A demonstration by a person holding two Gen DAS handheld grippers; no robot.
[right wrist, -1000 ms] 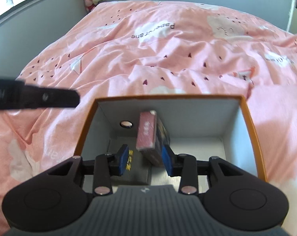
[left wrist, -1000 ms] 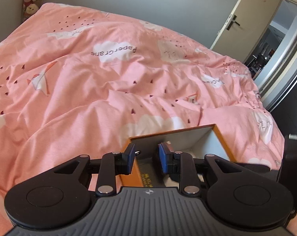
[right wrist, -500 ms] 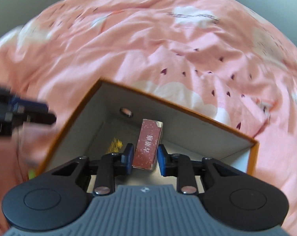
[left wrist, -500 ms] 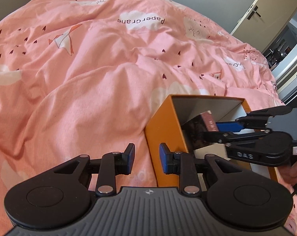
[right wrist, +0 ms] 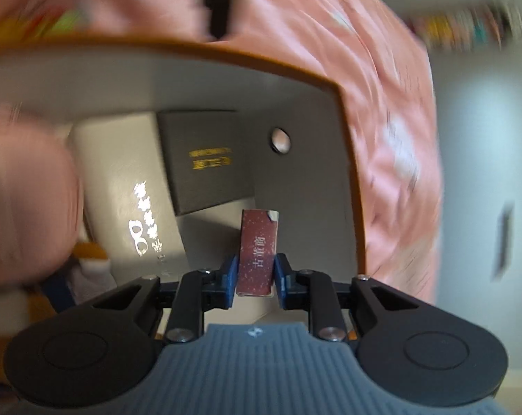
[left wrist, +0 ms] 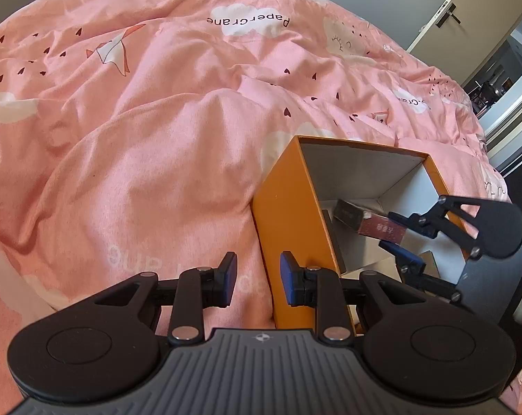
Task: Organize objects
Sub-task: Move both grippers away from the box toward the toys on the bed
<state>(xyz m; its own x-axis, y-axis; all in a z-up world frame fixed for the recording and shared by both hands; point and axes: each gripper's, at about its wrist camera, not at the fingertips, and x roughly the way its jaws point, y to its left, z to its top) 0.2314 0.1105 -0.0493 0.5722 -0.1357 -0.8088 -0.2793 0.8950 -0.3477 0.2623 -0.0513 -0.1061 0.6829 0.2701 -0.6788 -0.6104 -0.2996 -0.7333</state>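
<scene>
We are packing: our right gripper (right wrist: 252, 278) has just closed its fingers on the small maroon carton (right wrist: 257, 252), low inside the orange box (left wrist: 288, 221) on the bed (left wrist: 157, 138). Next, probably, lay it beside the matte dark case (right wrist: 202, 159). Our left gripper (left wrist: 257, 273) stays narrow and empty, outside the box's smooth wall.

Your box (left wrist: 288, 214) sits on the quilt (left wrist: 150, 145), at 3 o'clock of your left gripper (left wrist: 258, 278). Inside it: a case (right wrist: 205, 159) flat at 11 o'clock, a pack (right wrist: 258, 252) at 12 o'clock between your right gripper's (right wrist: 254, 278) fingers.
</scene>
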